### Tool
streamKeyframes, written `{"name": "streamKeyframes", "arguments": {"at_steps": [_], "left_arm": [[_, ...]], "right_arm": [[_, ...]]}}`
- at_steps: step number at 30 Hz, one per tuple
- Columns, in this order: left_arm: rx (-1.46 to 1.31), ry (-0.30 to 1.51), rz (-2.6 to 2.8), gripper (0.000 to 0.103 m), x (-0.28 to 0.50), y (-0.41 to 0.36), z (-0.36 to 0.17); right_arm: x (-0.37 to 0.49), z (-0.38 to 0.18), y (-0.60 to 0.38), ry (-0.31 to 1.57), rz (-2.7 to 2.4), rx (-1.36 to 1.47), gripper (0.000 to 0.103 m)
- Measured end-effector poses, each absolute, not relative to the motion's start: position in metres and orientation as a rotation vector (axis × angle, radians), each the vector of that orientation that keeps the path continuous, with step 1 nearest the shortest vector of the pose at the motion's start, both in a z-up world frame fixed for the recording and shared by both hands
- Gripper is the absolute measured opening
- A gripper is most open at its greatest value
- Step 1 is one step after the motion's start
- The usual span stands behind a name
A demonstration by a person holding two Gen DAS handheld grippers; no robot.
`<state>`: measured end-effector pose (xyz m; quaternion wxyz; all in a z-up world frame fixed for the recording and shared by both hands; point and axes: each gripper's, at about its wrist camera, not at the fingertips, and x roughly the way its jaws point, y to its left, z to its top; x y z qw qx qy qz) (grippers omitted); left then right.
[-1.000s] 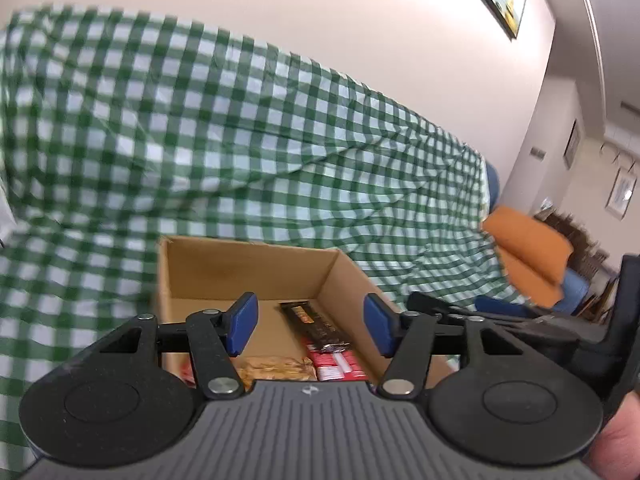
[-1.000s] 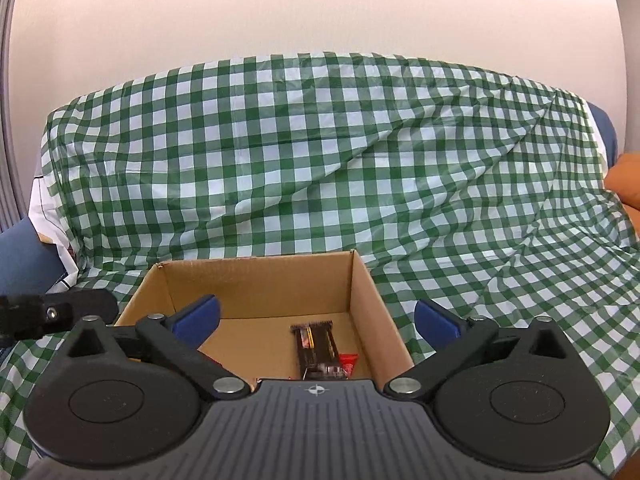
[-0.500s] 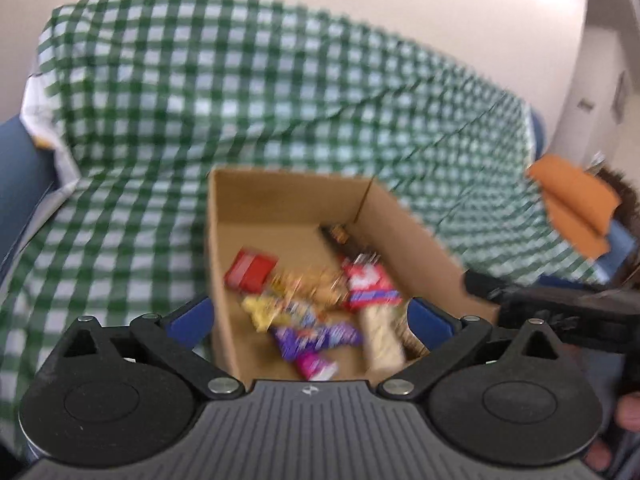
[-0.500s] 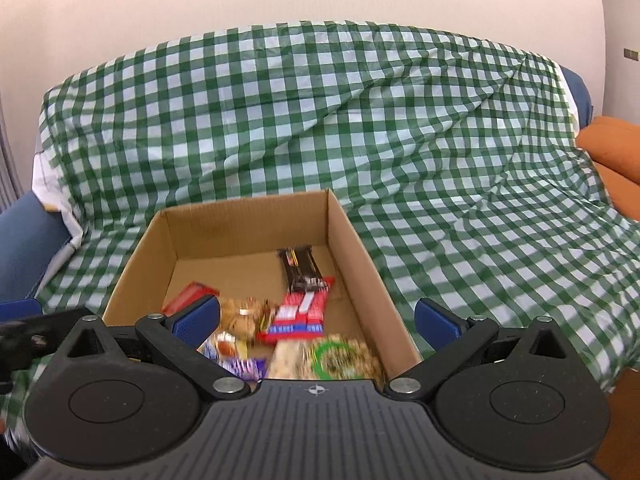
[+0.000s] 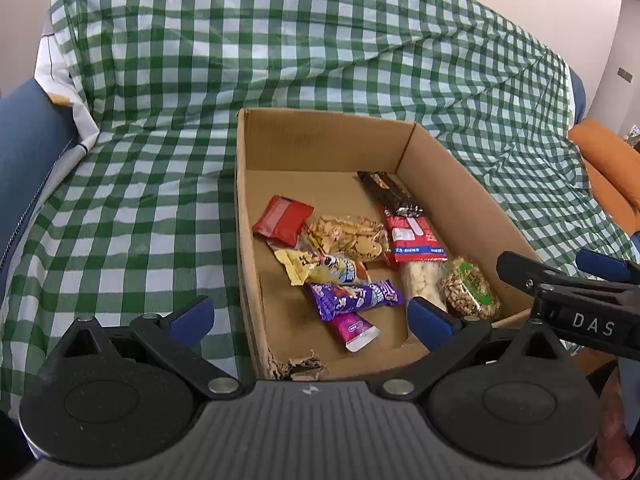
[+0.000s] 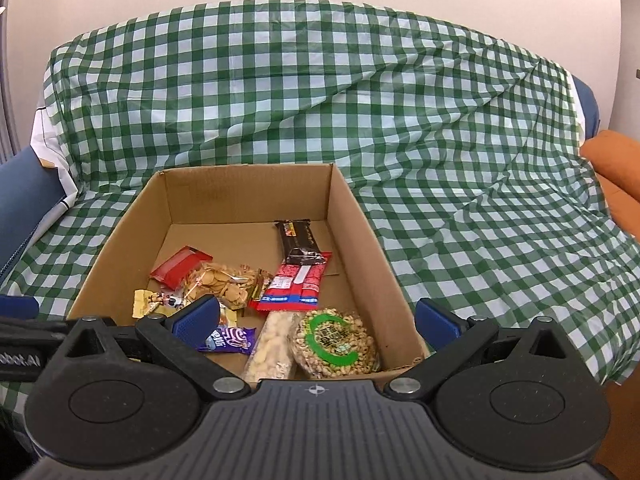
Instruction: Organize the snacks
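An open cardboard box [image 5: 320,140] [image 6: 248,192] sits on a green checked cloth and holds several snack packets. Among them are a dark bar [image 5: 390,192] [image 6: 298,240], a red packet [image 5: 282,220] [image 6: 180,266], a clear bag of crackers [image 5: 346,236] [image 6: 220,280], a purple bar [image 5: 352,296] and a round nut pack [image 5: 470,290] [image 6: 334,344]. My left gripper [image 5: 308,316] is open and empty above the box's near left corner. My right gripper [image 6: 316,318] is open and empty above the box's near edge; it also shows in the left wrist view [image 5: 572,292].
The green checked cloth [image 6: 460,160] covers a sofa seat and back. An orange cushion [image 5: 608,164] [image 6: 616,168] lies at the far right. A blue armrest [image 5: 24,148] stands at the left. The box's near wall is torn [image 5: 300,366].
Both grippers have risen and tilted down, so the box's contents now show in full. The left gripper's jaws have opened wider than a second ago.
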<state>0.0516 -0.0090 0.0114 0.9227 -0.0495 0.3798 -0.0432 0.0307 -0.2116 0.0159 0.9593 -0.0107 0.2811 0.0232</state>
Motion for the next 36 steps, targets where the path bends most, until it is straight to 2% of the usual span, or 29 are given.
{"name": "streamKeyframes", "arguments": {"at_steps": [36], "left_arm": [[-0.131,0.816,-0.092,0.103,0.0546,-0.0091,0.0057]], "right_arm": [[0.0344,0.0138,-0.2067,0.582,0.046,-0.038,0.102]]}}
